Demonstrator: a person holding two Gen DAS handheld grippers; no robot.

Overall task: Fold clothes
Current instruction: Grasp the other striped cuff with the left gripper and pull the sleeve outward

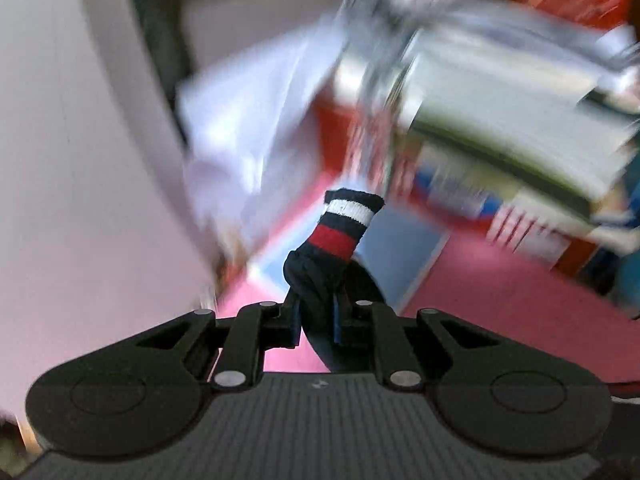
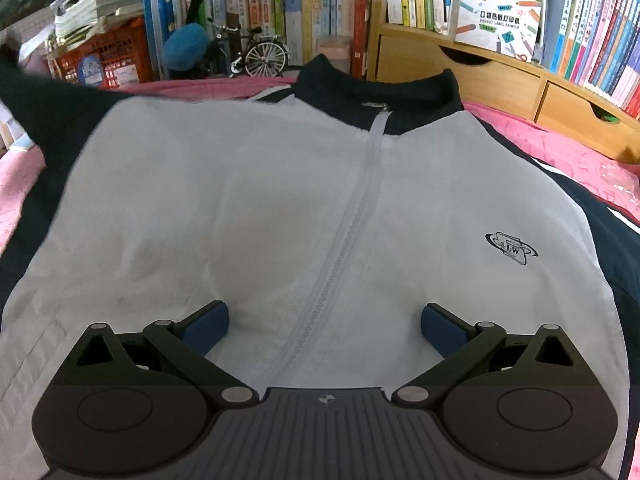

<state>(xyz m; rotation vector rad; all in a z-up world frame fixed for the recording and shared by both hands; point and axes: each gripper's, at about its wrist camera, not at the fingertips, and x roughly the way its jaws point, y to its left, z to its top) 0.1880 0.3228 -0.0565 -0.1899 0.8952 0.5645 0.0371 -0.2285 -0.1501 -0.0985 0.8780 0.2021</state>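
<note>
The white and navy jacket (image 2: 240, 200) lies flat, zipped up, on the pink cover (image 2: 580, 160); its striped sleeve cuff (image 1: 340, 220) is pinched tight in the left gripper (image 1: 316, 316); the right gripper (image 2: 324, 320) hangs over the jacket's front, wide apart and holding nothing; books (image 2: 320, 0) stand behind.

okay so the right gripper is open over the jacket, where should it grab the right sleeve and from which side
Probably the navy right sleeve where it lies flat beside the white jacket front, past the chest logo. Come down from above at its outer edge, jaws across the sleeve; it lies spread on the pink cover. The right gripper is open; the left gripper already pinches the striped cuff.
</note>
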